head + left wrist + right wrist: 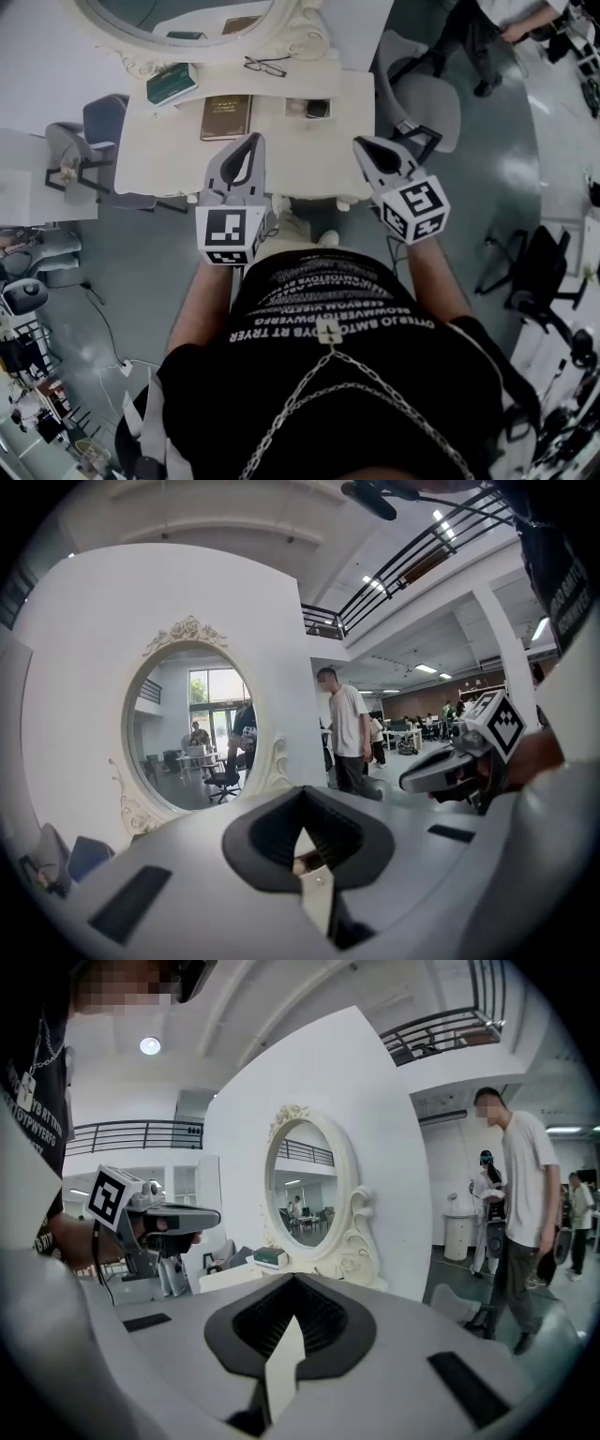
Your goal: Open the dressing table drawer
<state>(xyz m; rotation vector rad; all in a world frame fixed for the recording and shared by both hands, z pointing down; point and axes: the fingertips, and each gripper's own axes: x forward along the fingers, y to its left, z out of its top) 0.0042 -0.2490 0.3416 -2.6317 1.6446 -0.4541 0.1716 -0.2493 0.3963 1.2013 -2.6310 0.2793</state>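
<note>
Holds left gripper (253, 141) and right gripper (362, 142) out ahead, side by side, tips tilted slightly down over the near part of the dressing table (159, 155). Shows both jaw pairs pressed together, nothing between. Cannot make out the drawer beneath the near edge from above. Wears a black shirt (328, 375) with white print, upside down, not reliably readable. Gives no readable title on the brown book (226, 116) lying on the surface (281, 155).
</note>
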